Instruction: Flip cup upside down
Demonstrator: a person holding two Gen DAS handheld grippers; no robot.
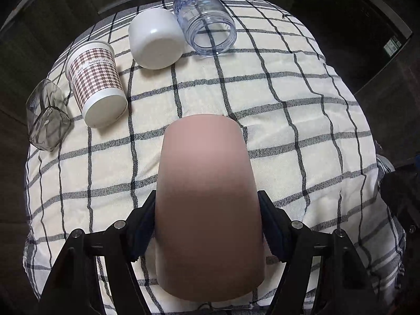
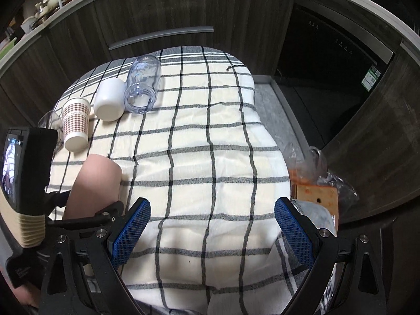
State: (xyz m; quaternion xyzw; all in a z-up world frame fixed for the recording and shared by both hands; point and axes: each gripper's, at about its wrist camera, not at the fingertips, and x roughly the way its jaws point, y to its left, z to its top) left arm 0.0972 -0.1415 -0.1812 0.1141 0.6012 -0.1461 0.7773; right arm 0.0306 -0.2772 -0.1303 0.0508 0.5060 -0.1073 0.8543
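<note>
A pink cup fills the middle of the left wrist view, held between my left gripper's black fingers, which are shut on its sides. Its far end points away from me over the checked cloth; which end is the rim I cannot tell. In the right wrist view the same pink cup shows at the left, gripped by the left gripper. My right gripper is open and empty, its blue pads wide apart above the cloth.
Four other vessels lie on their sides at the far left: a clear glass, a houndstooth paper cup, a white cup and a clear blue jar. A cardboard box and plastic bags sit right of the cloth. Dark cabinets stand behind.
</note>
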